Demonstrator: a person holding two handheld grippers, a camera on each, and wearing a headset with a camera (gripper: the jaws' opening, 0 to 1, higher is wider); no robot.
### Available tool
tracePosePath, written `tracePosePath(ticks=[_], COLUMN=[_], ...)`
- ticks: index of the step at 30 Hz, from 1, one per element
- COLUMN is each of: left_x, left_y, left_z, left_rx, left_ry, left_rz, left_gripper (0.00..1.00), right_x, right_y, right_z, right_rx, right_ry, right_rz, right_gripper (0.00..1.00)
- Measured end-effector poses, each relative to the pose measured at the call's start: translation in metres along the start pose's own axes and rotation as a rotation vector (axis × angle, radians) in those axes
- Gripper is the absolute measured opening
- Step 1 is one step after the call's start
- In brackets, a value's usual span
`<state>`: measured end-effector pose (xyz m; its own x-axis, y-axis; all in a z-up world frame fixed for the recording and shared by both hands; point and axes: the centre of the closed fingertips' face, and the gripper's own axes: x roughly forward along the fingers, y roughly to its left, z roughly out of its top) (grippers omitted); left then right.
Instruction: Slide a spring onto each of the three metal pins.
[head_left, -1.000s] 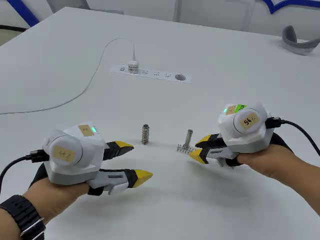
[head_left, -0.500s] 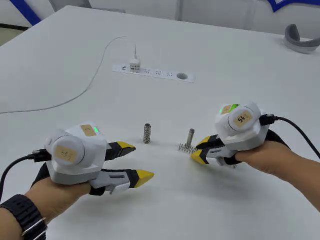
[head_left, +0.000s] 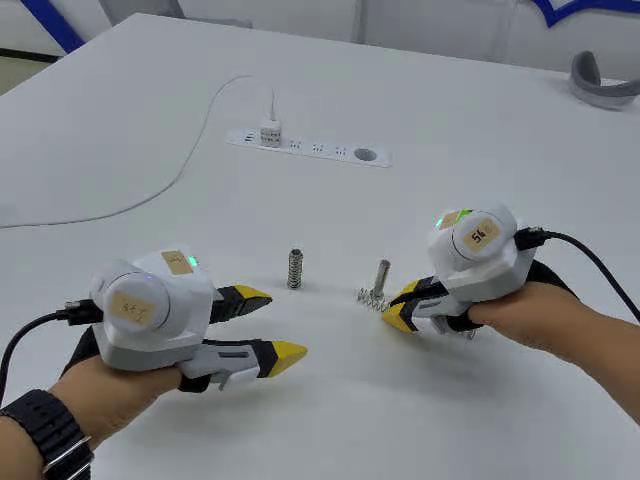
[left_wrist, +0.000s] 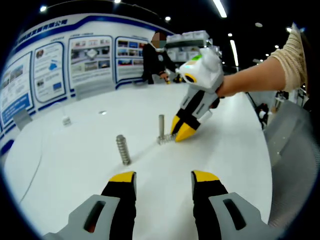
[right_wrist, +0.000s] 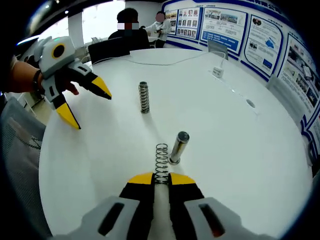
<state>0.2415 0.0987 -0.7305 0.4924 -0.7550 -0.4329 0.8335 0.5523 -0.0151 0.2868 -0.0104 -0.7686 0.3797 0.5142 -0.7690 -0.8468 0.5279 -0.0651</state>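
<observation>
Lying on the table (head_left: 120, 120), well short of its far edge, a spring (right_wrist: 161, 161) sits just beside a bare upright pin (right_wrist: 176, 146), its end pinched in the right gripper (right_wrist: 156, 178). The left gripper (left_wrist: 164, 177) hovers near the spring-covered pin (left_wrist: 122, 149), its jaws apart.

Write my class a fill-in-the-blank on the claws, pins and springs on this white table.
The right claw is shut on a loose ____. The left claw is ____ and holds nothing. Seen from the right claw, of the near pin and the far pin only the ____ one wears a coil.
Missing words: spring; open; far.
</observation>
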Motion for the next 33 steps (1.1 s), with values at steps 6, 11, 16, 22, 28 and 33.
tracePosePath(ticks=[6, 11, 16, 22, 28, 33], left_x=[0.001, 0.002, 0.003, 0.004, 0.007, 0.009], left_y=[-0.002, -0.005, -0.008, -0.012, -0.018, -0.024], left_z=[0.001, 0.001, 0.003, 0.005, 0.008, 0.008], left_rx=[0.008, 0.017, 0.025, 0.036, 0.052, 0.074], left_ry=[0.001, 0.005, 0.003, 0.003, 0.000, 0.004], left_rz=[-0.006, -0.015, -0.028, -0.038, -0.057, -0.075], left_gripper=[0.45, 0.44, 0.44, 0.43, 0.41, 0.41], right_x=[-0.003, -0.007, -0.011, -0.015, -0.020, -0.021], right_y=[0.009, 0.020, 0.029, 0.039, 0.055, 0.062], right_z=[0.001, 0.005, 0.008, 0.012, 0.017, 0.019], right_rx=[-0.019, -0.047, -0.074, -0.101, -0.165, -0.198], right_ry=[-0.002, -0.008, -0.014, -0.016, -0.020, -0.020], right_rz=[0.026, 0.057, 0.082, 0.110, 0.155, 0.182], right_gripper=[0.12, 0.12, 0.11, 0.12, 0.12, 0.12])
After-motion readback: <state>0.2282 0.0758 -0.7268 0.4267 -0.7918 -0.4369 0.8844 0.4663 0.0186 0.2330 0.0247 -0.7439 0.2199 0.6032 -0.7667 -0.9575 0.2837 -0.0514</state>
